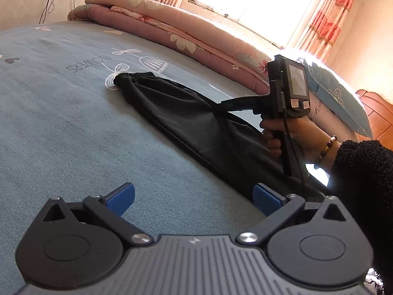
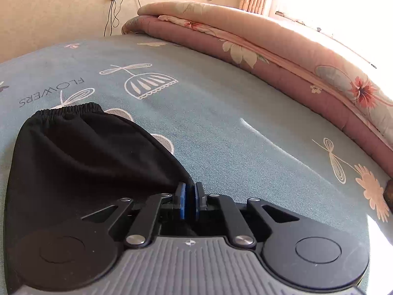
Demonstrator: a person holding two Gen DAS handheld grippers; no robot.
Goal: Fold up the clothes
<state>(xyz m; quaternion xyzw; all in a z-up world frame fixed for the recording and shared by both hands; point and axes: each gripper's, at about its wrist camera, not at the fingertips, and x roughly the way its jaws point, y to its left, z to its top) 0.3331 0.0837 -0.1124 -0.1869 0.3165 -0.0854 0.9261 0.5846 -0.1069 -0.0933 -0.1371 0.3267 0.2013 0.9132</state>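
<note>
I am folding a pair of black pants [image 1: 186, 118] that lies on the blue bed sheet [image 1: 61, 127], running from the middle of the left wrist view down to the lower right. Its stretchy waistband [image 2: 71, 110] sits at the far end, in the left middle of the right wrist view. My right gripper [image 2: 189, 198] is low in that view, and its blue pads [image 2: 182, 199] are almost together. They sit right at the edge of the black cloth, but I cannot tell if any cloth is pinched between them. My left gripper [image 1: 194, 198] is wide open at the bottom of its view and holds nothing; its right pad is just beside the near edge of the pants. I think I am at the step of picking up the near end. Next, I think my left gripper needs to close on that near edge, and then both can carry it up toward the waistband. The sheet to the left of the pants is bare, so there is room to move. The pink folded quilt [image 1: 172, 24] runs along the top of the frame, well apart from the pants.
</note>
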